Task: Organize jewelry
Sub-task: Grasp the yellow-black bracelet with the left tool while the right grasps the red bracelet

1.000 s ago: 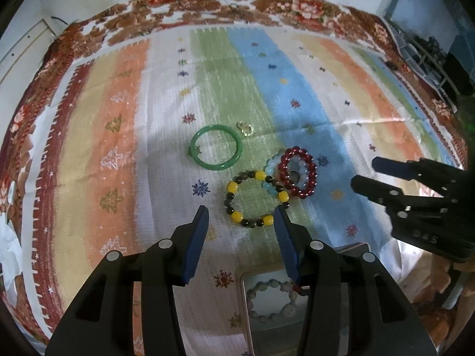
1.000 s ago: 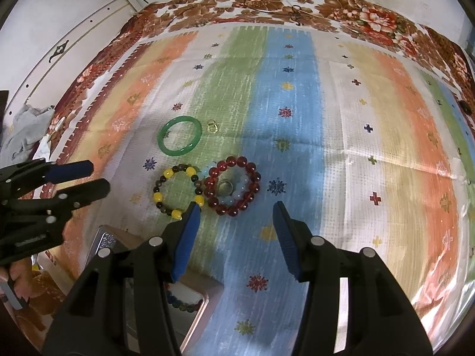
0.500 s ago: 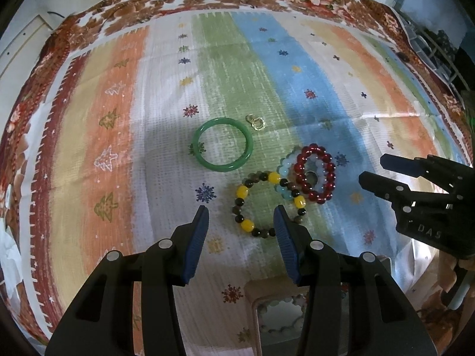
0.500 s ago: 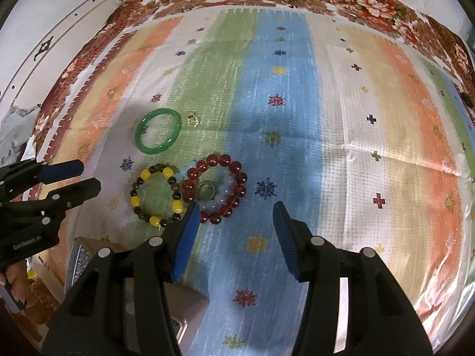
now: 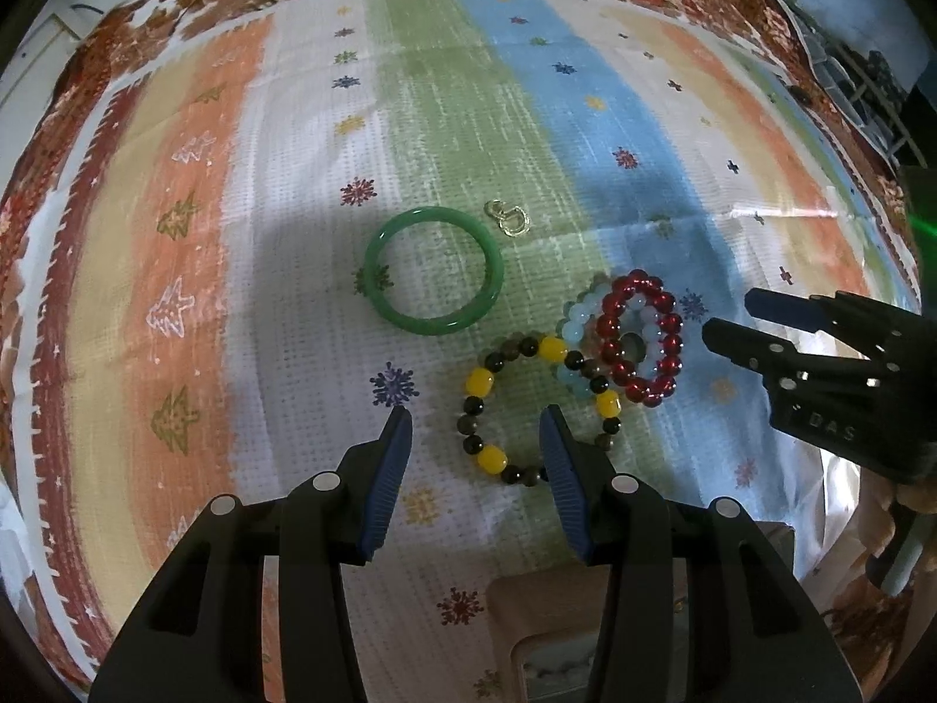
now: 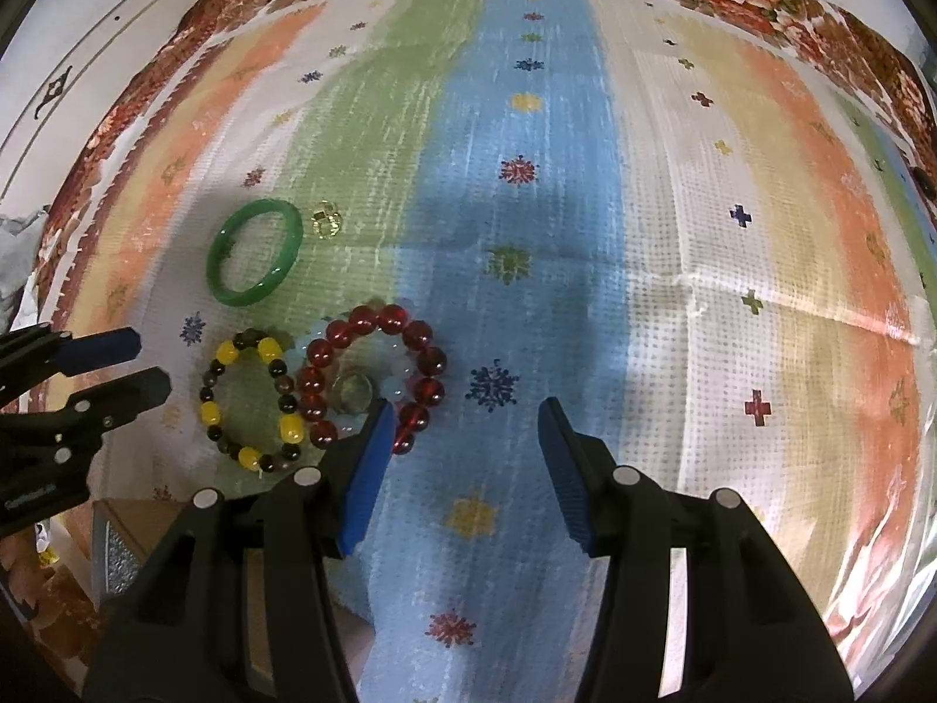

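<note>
Change since a second ago: both grippers nearer the jewelry; box edge (image 5: 585,615) lower in the left view.
Left gripper (image 5: 474,445): jaws wide, empty, over the yellow-and-brown bead bracelet (image 5: 536,407).
Right gripper (image 6: 462,439): jaws wide, empty, left finger overlapping the red bead bracelet (image 6: 375,375).
Green bangle (image 5: 433,269), gold charm (image 5: 509,217): on the striped cloth (image 5: 234,234), just beside each other.
</note>
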### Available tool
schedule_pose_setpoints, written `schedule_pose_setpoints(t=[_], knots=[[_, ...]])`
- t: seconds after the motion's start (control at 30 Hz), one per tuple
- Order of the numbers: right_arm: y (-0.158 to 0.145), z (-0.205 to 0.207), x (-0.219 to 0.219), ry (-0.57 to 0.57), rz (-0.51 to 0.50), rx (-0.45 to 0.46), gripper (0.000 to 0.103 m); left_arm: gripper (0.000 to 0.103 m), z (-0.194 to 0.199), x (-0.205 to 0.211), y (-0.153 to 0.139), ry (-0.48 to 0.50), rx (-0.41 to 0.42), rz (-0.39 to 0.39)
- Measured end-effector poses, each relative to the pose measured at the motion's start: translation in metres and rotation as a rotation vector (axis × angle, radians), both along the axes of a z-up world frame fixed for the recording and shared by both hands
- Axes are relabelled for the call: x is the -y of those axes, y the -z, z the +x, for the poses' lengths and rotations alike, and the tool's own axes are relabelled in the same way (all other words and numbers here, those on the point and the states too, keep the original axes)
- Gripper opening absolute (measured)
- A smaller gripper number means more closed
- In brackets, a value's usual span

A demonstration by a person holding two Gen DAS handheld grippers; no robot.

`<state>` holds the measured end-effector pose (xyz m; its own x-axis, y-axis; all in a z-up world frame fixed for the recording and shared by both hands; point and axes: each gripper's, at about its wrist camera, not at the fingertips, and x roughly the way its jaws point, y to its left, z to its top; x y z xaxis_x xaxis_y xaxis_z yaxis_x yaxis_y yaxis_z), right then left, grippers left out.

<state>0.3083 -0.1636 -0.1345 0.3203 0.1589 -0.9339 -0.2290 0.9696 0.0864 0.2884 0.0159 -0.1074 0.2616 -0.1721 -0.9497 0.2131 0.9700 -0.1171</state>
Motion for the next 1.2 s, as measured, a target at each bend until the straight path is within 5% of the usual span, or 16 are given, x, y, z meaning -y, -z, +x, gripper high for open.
schedule_pose_setpoints(t=[1.2], knots=[[0.035, 0.038, -0.022, 0.02, -0.091, -0.039, 0.053, 0.048, 0.023, 0.005, 0.04, 0.037, -0.072, 0.091]])
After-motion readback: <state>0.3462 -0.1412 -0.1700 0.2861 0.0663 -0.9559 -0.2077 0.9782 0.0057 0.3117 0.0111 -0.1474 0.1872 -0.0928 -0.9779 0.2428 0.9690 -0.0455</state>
